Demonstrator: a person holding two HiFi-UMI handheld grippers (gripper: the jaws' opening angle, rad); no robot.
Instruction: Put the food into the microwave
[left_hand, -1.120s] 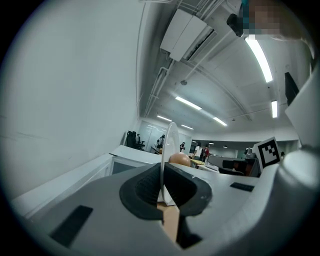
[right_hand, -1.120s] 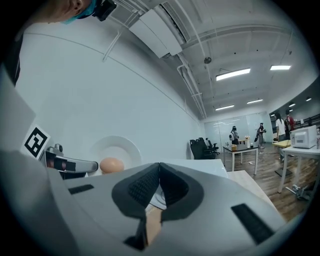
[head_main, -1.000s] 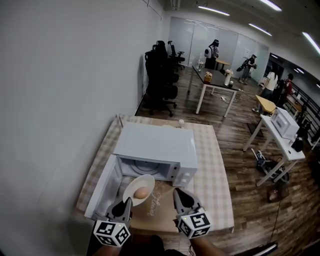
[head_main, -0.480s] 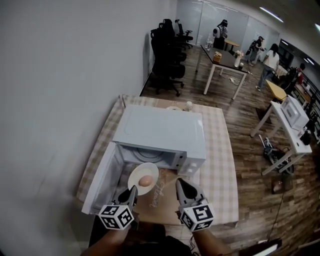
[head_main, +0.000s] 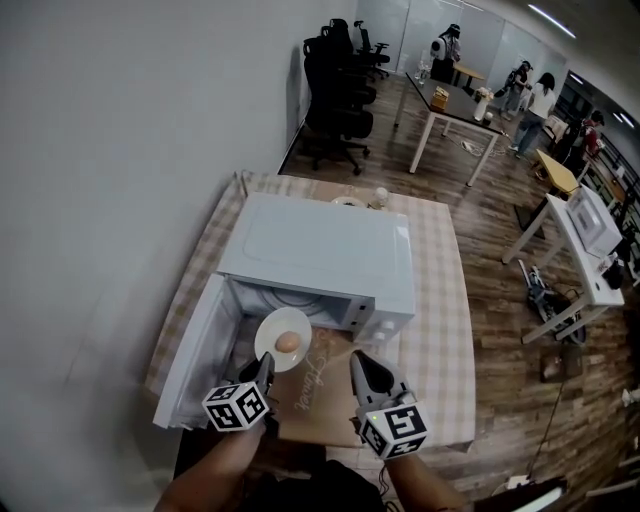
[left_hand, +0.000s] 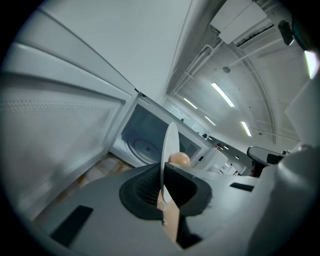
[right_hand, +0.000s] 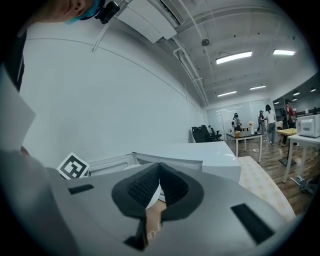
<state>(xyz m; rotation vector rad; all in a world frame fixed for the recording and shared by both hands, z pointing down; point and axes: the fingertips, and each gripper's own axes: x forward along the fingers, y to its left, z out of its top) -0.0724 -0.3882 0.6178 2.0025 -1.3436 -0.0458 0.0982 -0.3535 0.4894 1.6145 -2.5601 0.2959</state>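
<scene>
A white microwave (head_main: 320, 250) stands on the checked table, its door (head_main: 190, 360) swung open to the left. A white plate (head_main: 272, 330) carries a round brown piece of food (head_main: 287, 343) and hangs at the mouth of the cavity. My left gripper (head_main: 262, 375) is shut on the plate's near rim. In the left gripper view the plate (left_hand: 170, 145) shows edge-on between the pads, the food (left_hand: 180, 159) behind it, and the cavity with its turntable (left_hand: 145, 146) ahead. My right gripper (head_main: 364, 372) hovers to the right over a wooden board (head_main: 325, 405), jaws together and empty.
The checked tablecloth (head_main: 440, 320) ends at the table's edge on the right, with wooden floor beyond. A small bottle (head_main: 379, 197) and a dish sit behind the microwave. A grey wall runs along the left. Office chairs, desks and people are far back.
The left gripper has sunk and carried the plate with the food closer to the microwave's open cavity. The right gripper has dropped slightly beside it.
</scene>
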